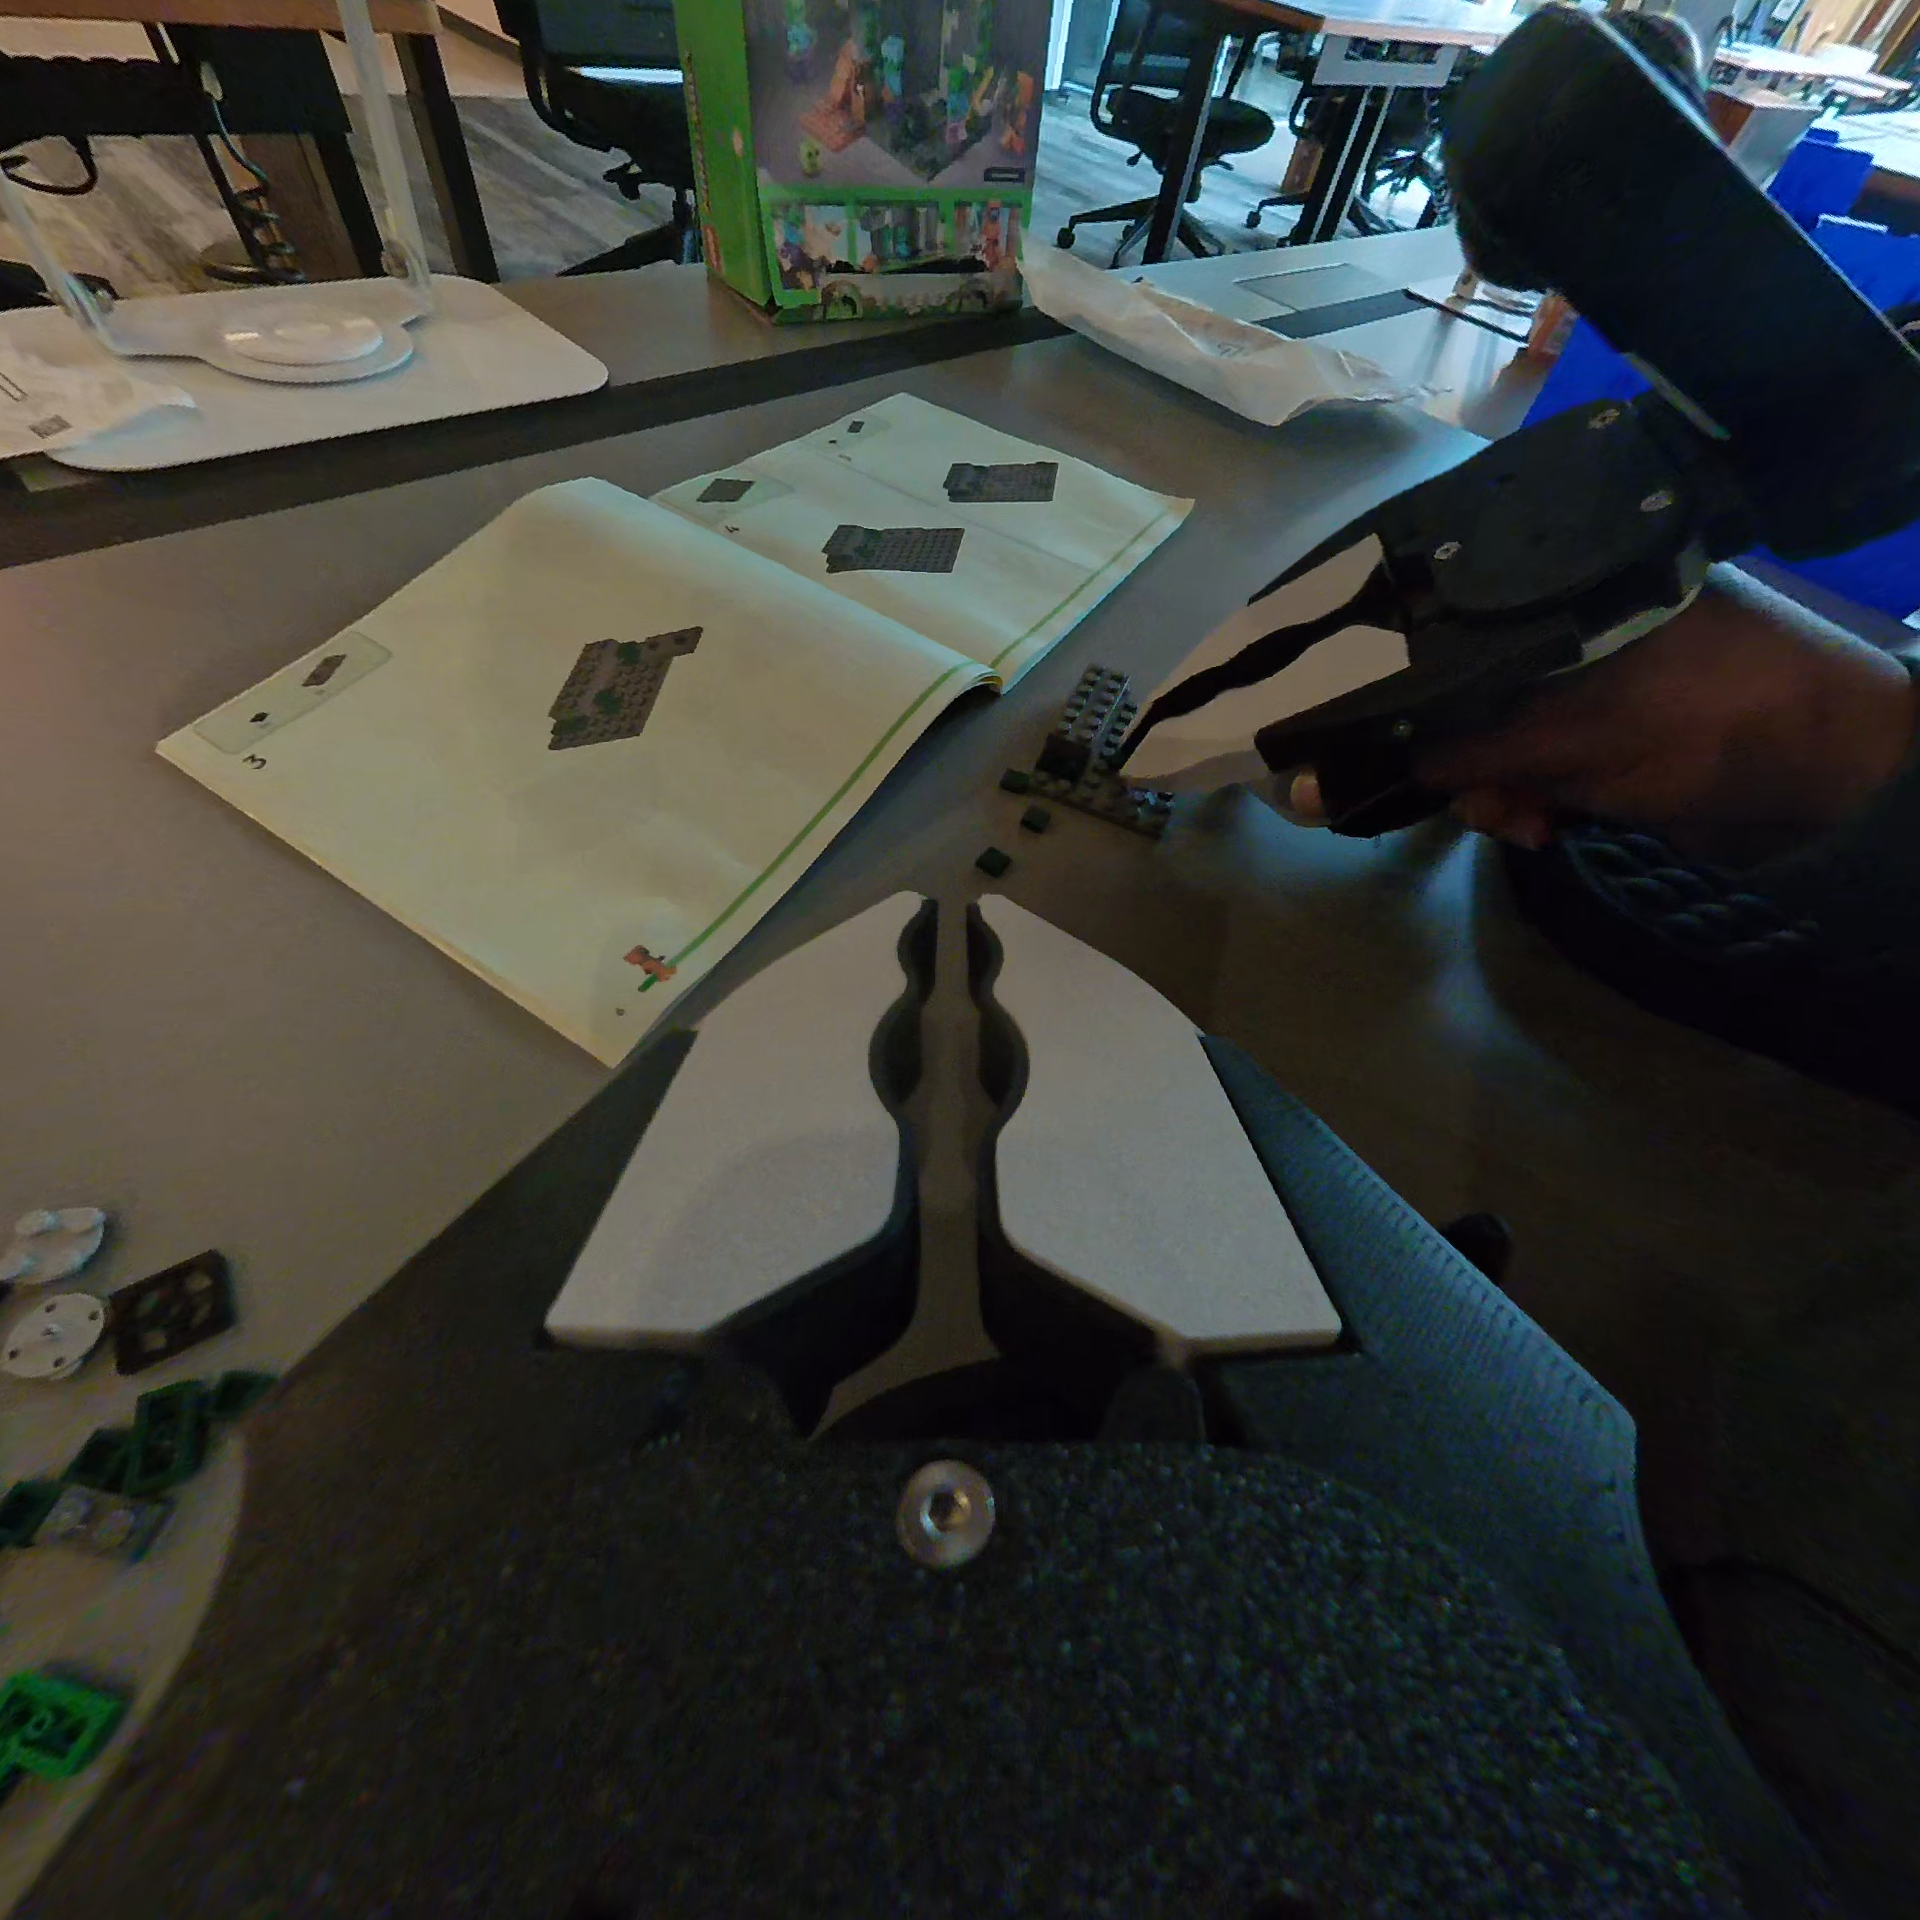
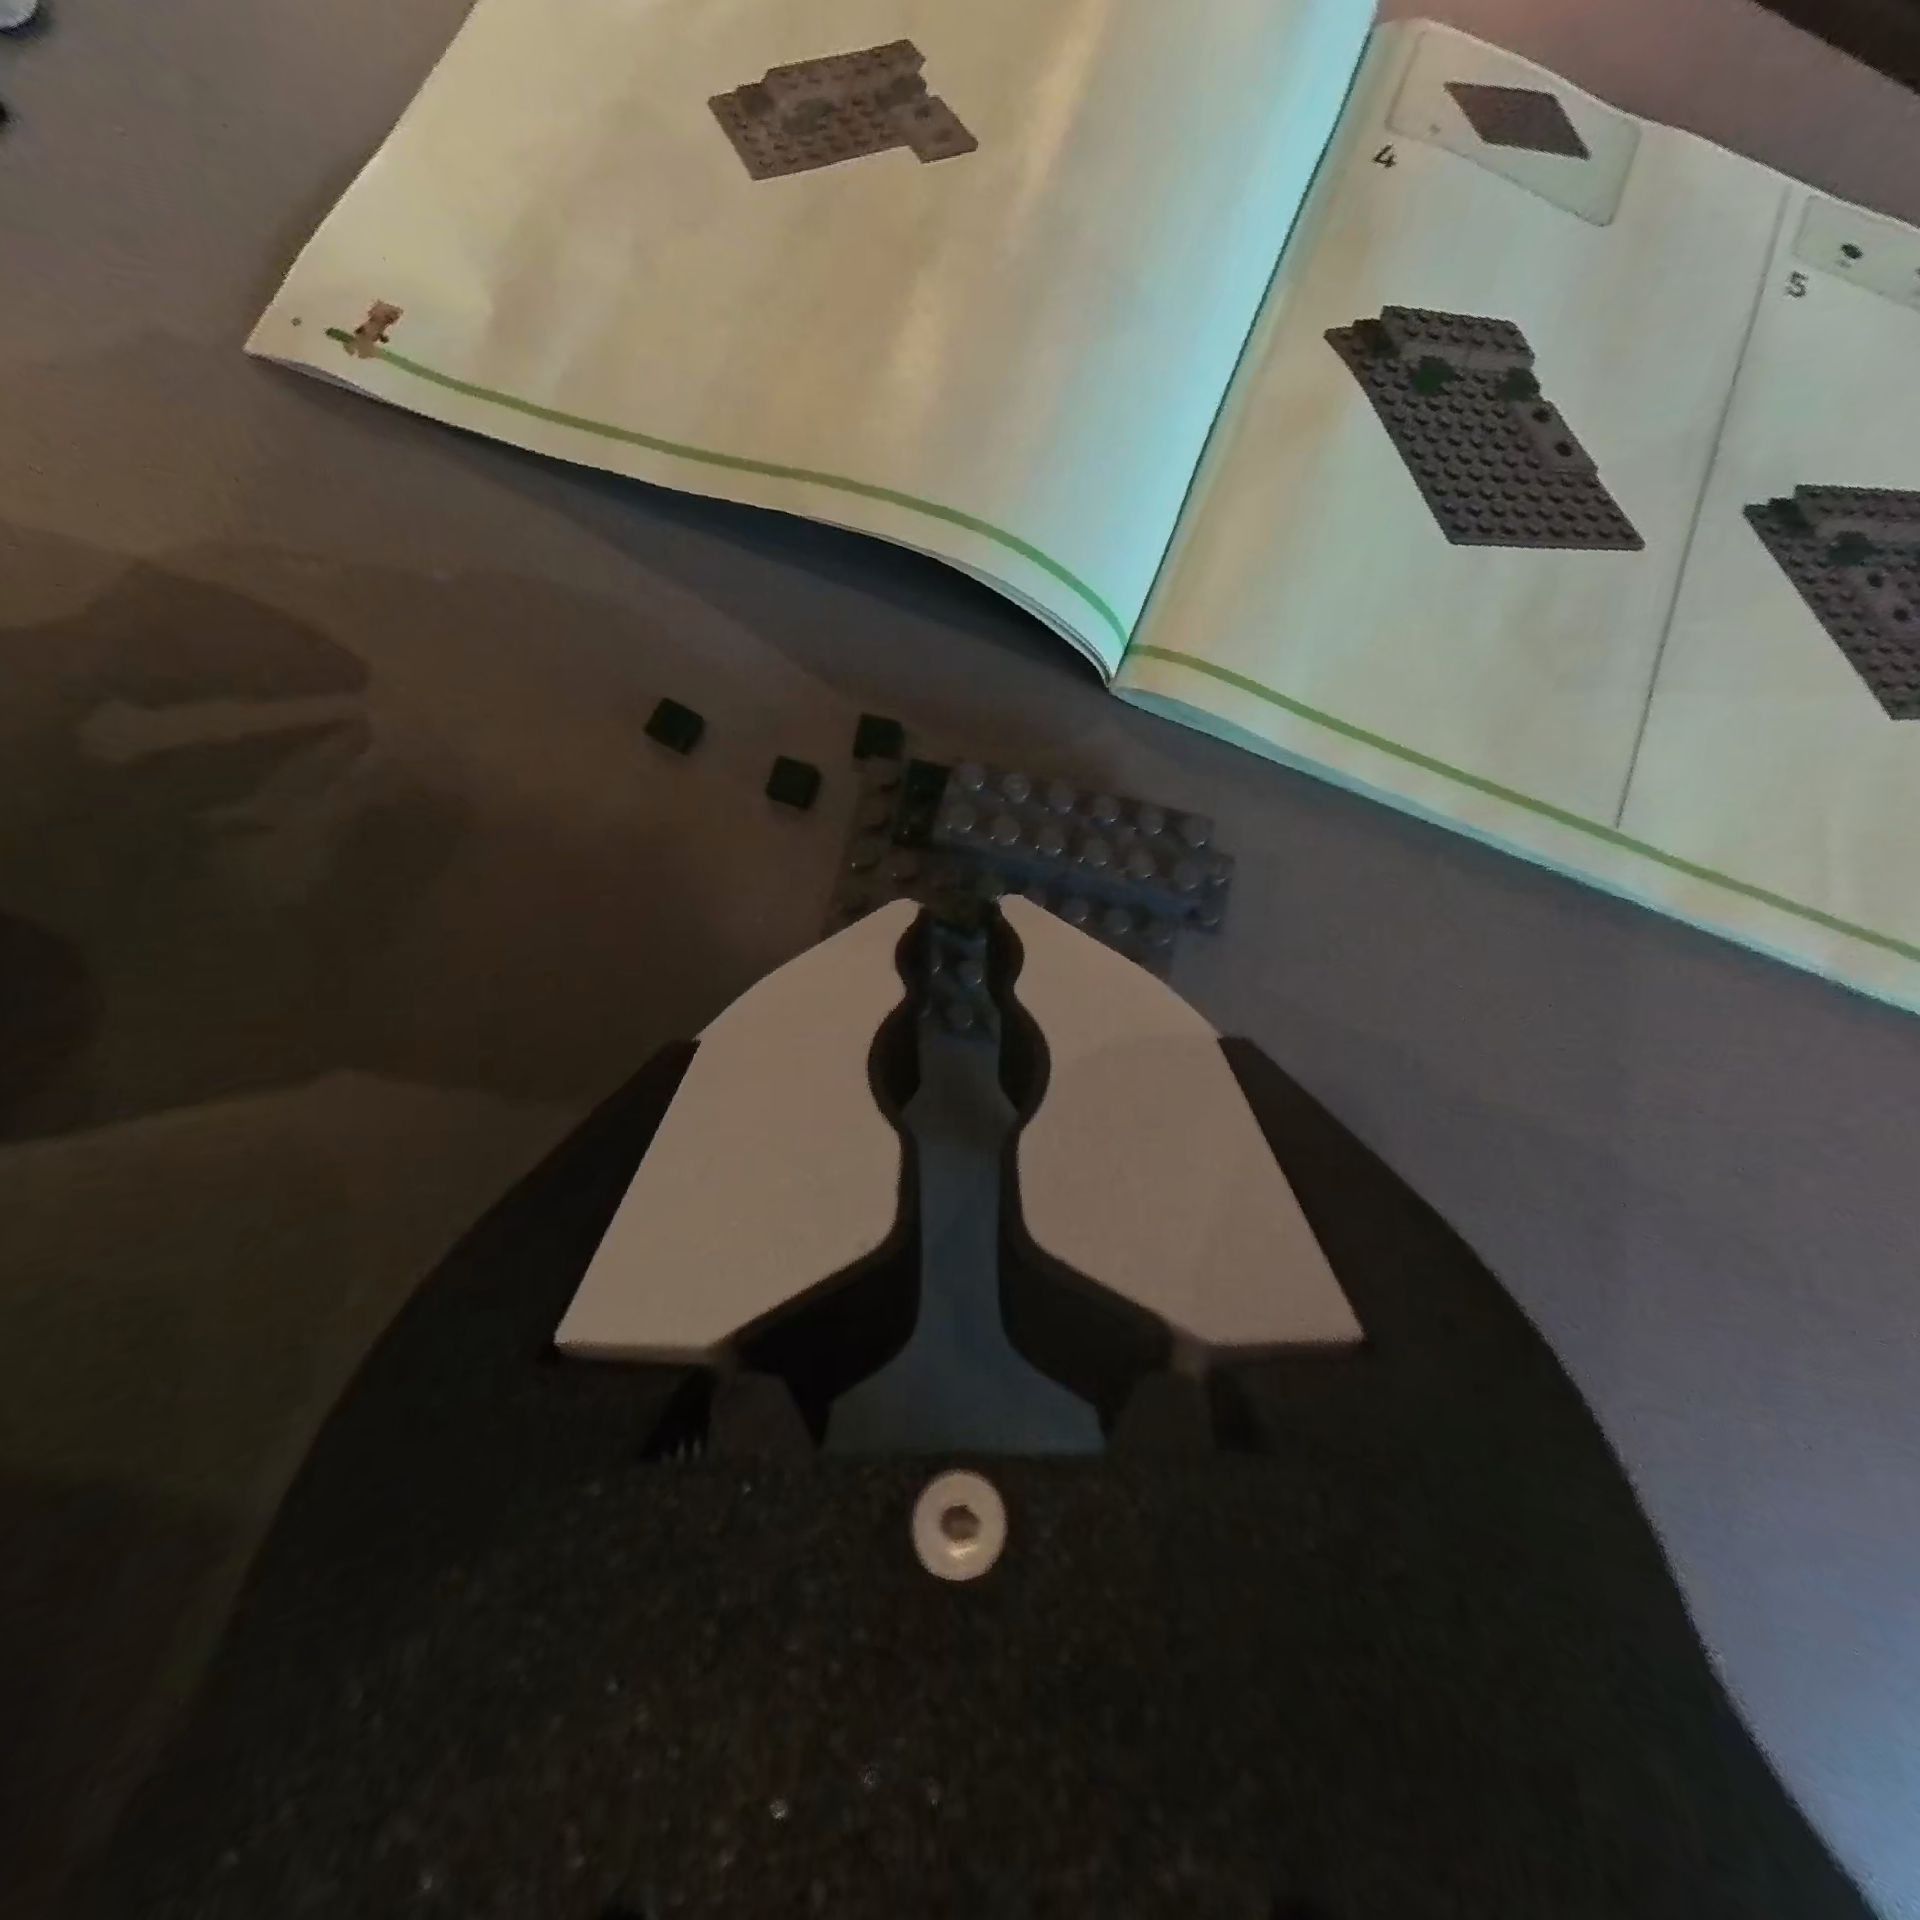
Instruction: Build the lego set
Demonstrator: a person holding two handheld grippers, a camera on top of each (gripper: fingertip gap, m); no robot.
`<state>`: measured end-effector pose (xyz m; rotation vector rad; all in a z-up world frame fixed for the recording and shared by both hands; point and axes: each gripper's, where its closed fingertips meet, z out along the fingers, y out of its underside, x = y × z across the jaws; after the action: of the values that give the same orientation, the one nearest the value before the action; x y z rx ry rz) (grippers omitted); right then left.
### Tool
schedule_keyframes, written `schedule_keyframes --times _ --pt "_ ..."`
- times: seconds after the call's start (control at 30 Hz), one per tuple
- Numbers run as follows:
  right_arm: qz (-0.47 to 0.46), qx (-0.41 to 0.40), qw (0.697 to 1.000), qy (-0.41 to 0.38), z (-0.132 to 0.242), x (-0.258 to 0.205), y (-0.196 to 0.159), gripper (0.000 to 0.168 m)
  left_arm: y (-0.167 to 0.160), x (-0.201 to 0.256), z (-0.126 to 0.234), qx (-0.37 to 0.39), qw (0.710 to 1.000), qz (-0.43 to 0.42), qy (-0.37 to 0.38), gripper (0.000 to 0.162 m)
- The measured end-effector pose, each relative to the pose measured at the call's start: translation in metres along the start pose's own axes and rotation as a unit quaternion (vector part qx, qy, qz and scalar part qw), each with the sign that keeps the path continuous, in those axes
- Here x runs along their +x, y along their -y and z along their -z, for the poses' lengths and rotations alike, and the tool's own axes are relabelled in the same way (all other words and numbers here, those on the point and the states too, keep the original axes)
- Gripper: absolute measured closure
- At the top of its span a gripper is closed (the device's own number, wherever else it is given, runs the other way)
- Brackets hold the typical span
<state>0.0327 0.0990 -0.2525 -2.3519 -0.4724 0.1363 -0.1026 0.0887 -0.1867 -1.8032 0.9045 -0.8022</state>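
A small grey plate assembly [image 1: 1101, 753] lies on the grey table by the open instruction booklet [image 1: 623, 727]. My right gripper [image 2: 954, 914] is shut on a small dark green piece and its tips rest on the assembly [image 2: 1081, 831]. It also shows in the left wrist view [image 1: 1138, 732], held by a hand, touching the assembly from the right. Three loose dark green tiles [image 1: 994, 860] lie just left of the assembly; they also show in the right wrist view [image 2: 793, 781]. My left gripper [image 1: 951, 906] is shut and empty, hovering a little short of the nearest tile.
The booklet [image 2: 831, 312] lies open behind the assembly. A green set box [image 1: 873, 156] and a crumpled plastic bag [image 1: 1195, 332] stand at the back. A white tray [image 1: 312, 353] sits back left. Loose green and dark pieces [image 1: 156, 1434] lie at lower left.
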Motion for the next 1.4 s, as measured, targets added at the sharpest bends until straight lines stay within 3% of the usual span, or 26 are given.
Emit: schedule_keyframes --times 1.13,1.4 --pt "-0.009 0.022 1.000 -0.006 -0.003 0.007 0.005 0.158 -0.002 0.001 -0.001 -0.005 1.000 -0.001 -0.001 0.157" --pt "0.007 0.039 0.999 -0.001 0.011 0.012 0.011 0.160 -0.002 0.001 -0.001 -0.005 1.000 0.000 -0.002 0.157"
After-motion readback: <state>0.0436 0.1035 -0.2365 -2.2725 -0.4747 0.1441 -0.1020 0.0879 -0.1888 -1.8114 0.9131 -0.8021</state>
